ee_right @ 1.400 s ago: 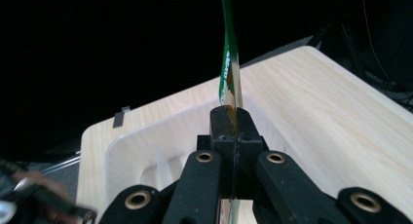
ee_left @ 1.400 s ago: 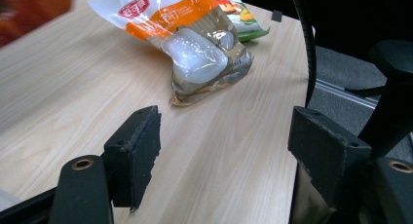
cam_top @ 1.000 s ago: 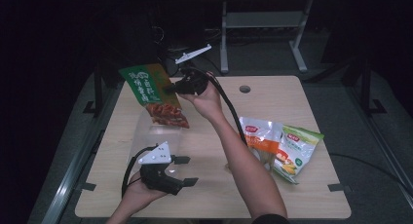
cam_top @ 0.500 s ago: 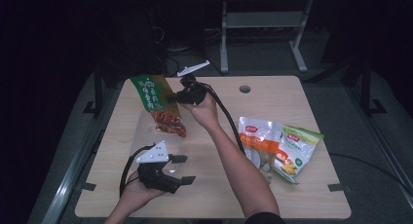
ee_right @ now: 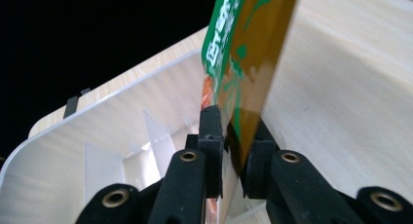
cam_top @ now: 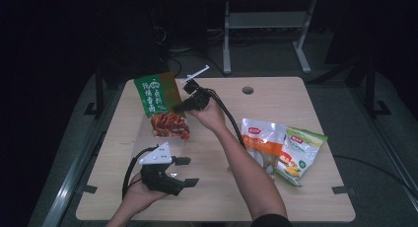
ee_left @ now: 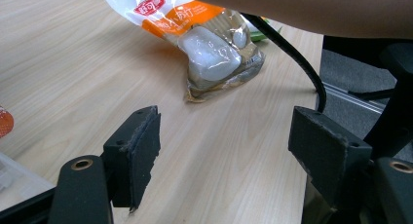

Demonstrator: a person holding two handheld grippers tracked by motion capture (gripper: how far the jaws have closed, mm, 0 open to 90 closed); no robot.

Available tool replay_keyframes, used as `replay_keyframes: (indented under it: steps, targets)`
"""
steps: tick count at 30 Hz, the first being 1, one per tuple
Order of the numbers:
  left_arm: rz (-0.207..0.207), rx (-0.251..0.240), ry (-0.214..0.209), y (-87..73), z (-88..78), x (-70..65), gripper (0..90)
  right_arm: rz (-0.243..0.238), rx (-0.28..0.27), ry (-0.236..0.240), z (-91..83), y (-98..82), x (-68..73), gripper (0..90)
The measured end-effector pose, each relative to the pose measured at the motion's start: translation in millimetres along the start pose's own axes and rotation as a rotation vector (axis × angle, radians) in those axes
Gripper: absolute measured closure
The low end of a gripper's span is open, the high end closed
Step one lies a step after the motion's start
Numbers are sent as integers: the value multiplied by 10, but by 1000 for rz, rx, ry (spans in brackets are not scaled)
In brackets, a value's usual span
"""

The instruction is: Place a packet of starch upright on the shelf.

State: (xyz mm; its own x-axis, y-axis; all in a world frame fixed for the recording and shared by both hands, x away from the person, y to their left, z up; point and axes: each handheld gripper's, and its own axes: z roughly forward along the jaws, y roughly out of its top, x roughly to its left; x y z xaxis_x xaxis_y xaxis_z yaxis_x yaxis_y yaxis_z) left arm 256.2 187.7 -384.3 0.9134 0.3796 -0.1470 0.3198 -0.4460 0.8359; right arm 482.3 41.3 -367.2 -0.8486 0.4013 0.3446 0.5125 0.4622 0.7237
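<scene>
right hand-held gripper point(cam_top: 178, 107) in the high view pinches the green snack bag point(cam_top: 158, 104) by its edge, lifted above the clear tray point(cam_top: 165, 138) at ten o'clock on the tabletop point(cam_top: 296, 197); lowering it in seems next. left hand-held gripper point(ee_left: 224, 146), in its own view, gapes wide, grasping nothing, facing the orange packet point(ee_left: 204, 44). right gripper view: the tray's dividers look glary, its bottom hidden.

Light wood table point(cam_top: 315, 187): orange snack bag point(cam_top: 260, 138), green snack bag point(cam_top: 299, 150) touching, right side.
</scene>
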Motion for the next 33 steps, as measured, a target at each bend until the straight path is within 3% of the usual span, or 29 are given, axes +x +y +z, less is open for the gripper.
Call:
replay_keyframes:
  steps: [4, 7, 10, 15, 17, 20, 21, 23, 33]
  targets:
    - [-2, -6, -2, 5, -1, 0, 269, -2, 14, 12, 62, -13, 0, 888]
    - [-3, -9, 0, 7, -7, -4, 269, 12, 1, 25, 62, -12, 12, 897]
    - [-9, -9, -1, 7, -17, -10, 269, 2, -56, 58, 14, -9, 80, 899]
    - [-7, -7, 2, 1, -9, -8, 269, -53, -153, 30, -10, -41, 213, 898]
    - [-7, 1, 0, 5, -5, -16, 269, -59, -145, 26, 53, -76, 214, 898]
    - [-1, -3, 7, 4, 3, -22, 269, -66, -103, -20, 167, -144, 200, 897]
    - [3, 1, 9, 3, 7, -21, 269, -62, -111, -28, 185, -174, 177, 897]
    - [3, 5, 8, 3, 12, -24, 269, -25, -130, -9, 183, -224, 112, 895]
    - [0, 7, 6, 4, 14, -11, 269, 7, -133, -2, 158, -338, 1, 890]
